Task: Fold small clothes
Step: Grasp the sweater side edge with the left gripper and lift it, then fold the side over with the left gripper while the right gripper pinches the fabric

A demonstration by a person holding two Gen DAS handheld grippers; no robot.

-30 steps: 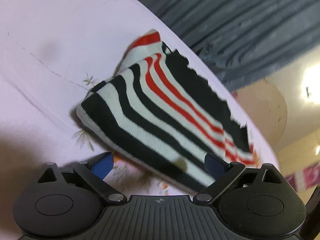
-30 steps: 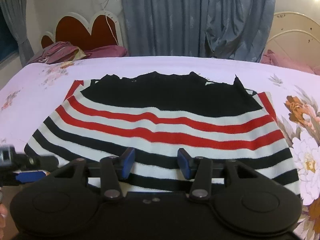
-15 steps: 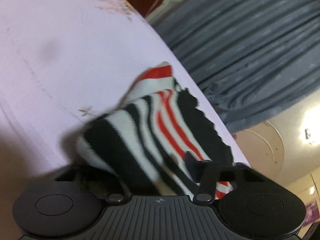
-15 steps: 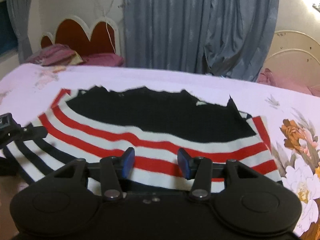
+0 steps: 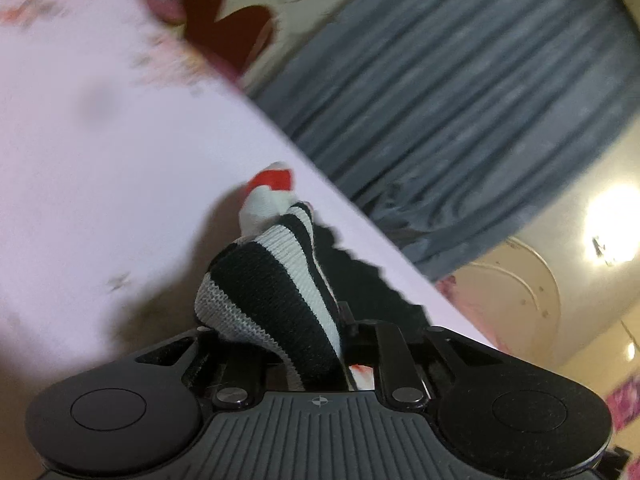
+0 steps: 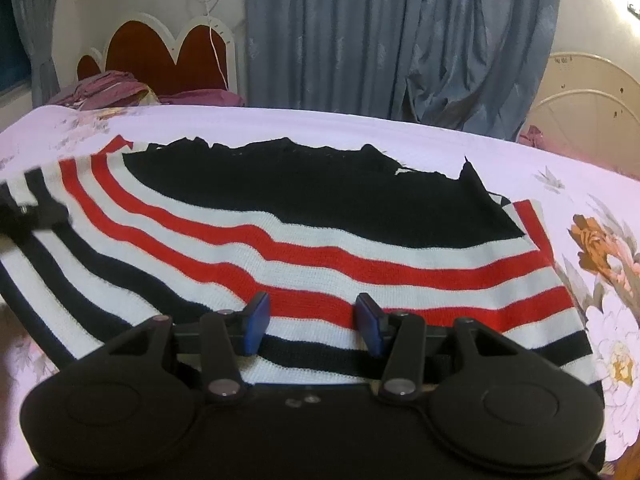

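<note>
A striped knit garment (image 6: 320, 232), black, white and red, lies spread on the pink bedsheet (image 6: 360, 128). My left gripper (image 5: 280, 344) is shut on the garment's left edge (image 5: 276, 280), which bunches up between the fingers and hides the pads. It shows as a dark blurred shape at the left of the right wrist view (image 6: 28, 216), with that side of the garment raised. My right gripper (image 6: 312, 320) is open, its blue pads (image 6: 256, 320) over the garment's near hem, holding nothing.
The bedsheet has flower prints at the right (image 6: 600, 248). A red heart-shaped headboard (image 6: 168, 56) and purple bedding (image 6: 112, 88) are at the far left. Grey-blue curtains (image 6: 400, 32) hang behind the bed. A cream round-backed frame (image 6: 592, 96) stands at the right.
My left gripper closed on the garment's left edge and lifted it, bunching the cloth. The right gripper moved forward over the hem, staying open.
</note>
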